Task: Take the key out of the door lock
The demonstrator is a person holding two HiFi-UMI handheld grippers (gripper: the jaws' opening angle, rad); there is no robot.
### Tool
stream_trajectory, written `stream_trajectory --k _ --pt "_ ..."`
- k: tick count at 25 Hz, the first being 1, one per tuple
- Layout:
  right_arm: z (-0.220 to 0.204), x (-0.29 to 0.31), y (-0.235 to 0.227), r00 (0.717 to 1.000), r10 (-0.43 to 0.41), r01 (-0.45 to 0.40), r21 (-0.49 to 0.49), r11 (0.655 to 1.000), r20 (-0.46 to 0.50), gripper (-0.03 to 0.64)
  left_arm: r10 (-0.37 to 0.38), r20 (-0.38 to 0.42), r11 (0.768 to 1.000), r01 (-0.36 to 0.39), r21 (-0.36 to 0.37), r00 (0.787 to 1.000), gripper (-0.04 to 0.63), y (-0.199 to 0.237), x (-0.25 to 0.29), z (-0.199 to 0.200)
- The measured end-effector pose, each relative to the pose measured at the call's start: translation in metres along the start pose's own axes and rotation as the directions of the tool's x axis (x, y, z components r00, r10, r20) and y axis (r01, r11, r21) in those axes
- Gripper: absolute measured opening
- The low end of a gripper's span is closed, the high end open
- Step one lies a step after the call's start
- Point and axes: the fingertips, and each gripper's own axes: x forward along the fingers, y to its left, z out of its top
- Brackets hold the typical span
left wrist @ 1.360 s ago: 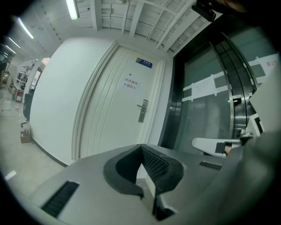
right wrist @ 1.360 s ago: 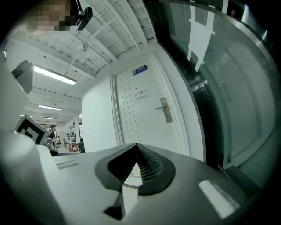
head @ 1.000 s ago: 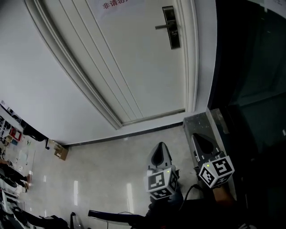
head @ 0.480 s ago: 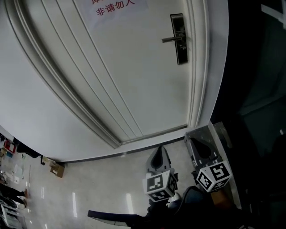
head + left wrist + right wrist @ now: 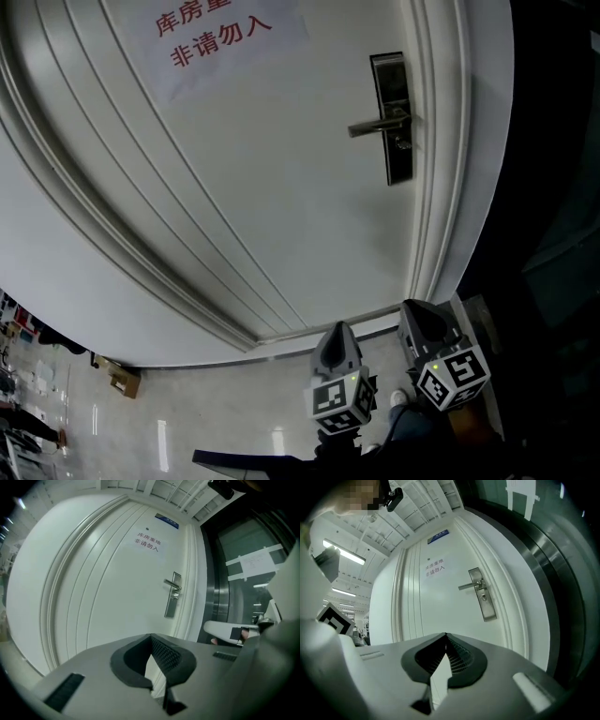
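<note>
A white door [image 5: 281, 169] carries a steel lock plate [image 5: 392, 117] with a lever handle [image 5: 378, 125]. Just under the lever a small key [image 5: 404, 143] sticks out of the plate. The plate also shows far ahead in the left gripper view as lock plate [image 5: 172, 600] and in the right gripper view as lock plate [image 5: 483, 599]. My left gripper [image 5: 337, 330] and right gripper [image 5: 416, 309] are low in the head view, well below the lock and touching nothing. The left gripper [image 5: 151, 637] and the right gripper [image 5: 446, 635] each have their tips together with nothing held.
A paper sign with red characters [image 5: 230, 33] is on the door's upper part. A dark glass wall [image 5: 553, 187] stands right of the door frame. A glossy floor [image 5: 216, 422] lies below, with a cardboard box [image 5: 120, 380] at the left wall.
The head view has tilted up toward the door, so the lock plate sits lower and larger in frame. Both grippers stay low and shut, a little closer to the door.
</note>
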Motion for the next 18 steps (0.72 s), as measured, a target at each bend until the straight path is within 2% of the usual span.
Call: stream_trajectory --k 4,10,16,18 --pt "0.025 0.046 -0.032 0.999 0.036 -0.035 -0.054 0.998 0.008 0.002 -0.015 0.021 1.000 0.015 0.019 1.000 0.000 -0.015 0.061 0.022" --pt "0.031 0.088 -0.076 0.999 0.040 -0.040 -0.092 0.995 -0.004 0.002 -0.057 -0.008 0.998 0.057 0.012 0.998 0.000 -0.036 0.126 0.020" --pt "0.032 0.128 -0.097 0.999 0.036 -0.035 -0.083 0.996 0.003 0.002 -0.041 -0.031 0.999 0.042 0.022 0.999 0.000 -0.020 0.171 0.025" --pt "0.033 0.144 -0.101 0.999 0.035 -0.034 -0.086 0.996 0.009 0.002 -0.057 -0.039 0.998 0.058 0.026 0.998 0.000 -0.016 0.190 0.028"
